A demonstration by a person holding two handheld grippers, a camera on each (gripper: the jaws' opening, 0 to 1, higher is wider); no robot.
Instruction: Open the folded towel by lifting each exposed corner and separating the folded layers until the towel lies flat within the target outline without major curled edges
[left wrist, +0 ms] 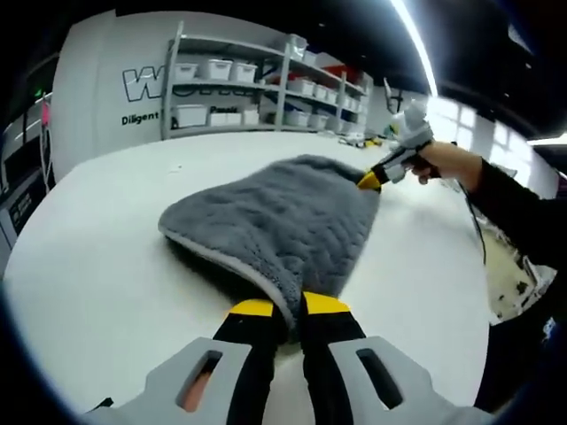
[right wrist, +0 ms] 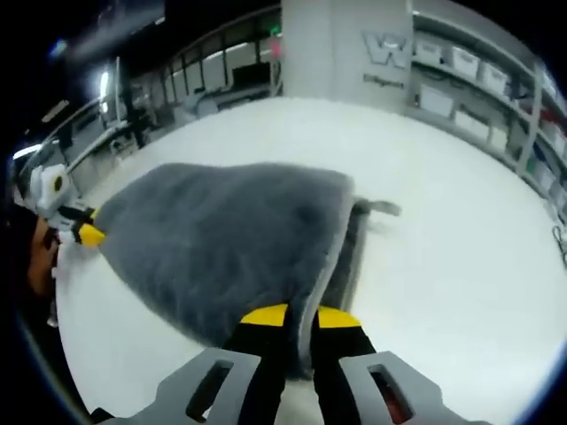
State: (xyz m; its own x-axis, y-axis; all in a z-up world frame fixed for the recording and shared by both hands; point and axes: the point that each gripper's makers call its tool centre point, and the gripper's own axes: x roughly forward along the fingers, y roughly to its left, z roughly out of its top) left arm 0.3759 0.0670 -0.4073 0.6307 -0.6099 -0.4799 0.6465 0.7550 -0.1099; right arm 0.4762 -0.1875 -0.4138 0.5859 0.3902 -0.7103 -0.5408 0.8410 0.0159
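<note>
Gripping one corner each, the two grippers hold the grey towel (left wrist: 275,217) raised off the white table (left wrist: 106,266), so its underside and the tabletop beneath it are hidden. In the left gripper view, the left gripper (left wrist: 289,310) has its yellow-tipped black jaws narrowed onto the near corner, and the right gripper (left wrist: 370,180), held in a person's hand (left wrist: 443,161), pinches the far corner. In the right gripper view, the right gripper's own jaws are clamped on a corner and the left gripper (right wrist: 89,235) bites the opposite one. The towel is plush and fleecy, with a paler stitched hem (a folded layer shows along the edge). Wall lettering (left wrist: 142,84) behind the shelving (left wrist: 266,80) is cut off: a large "W" and, below it, "Diligent". White bins line the shelves.
</note>
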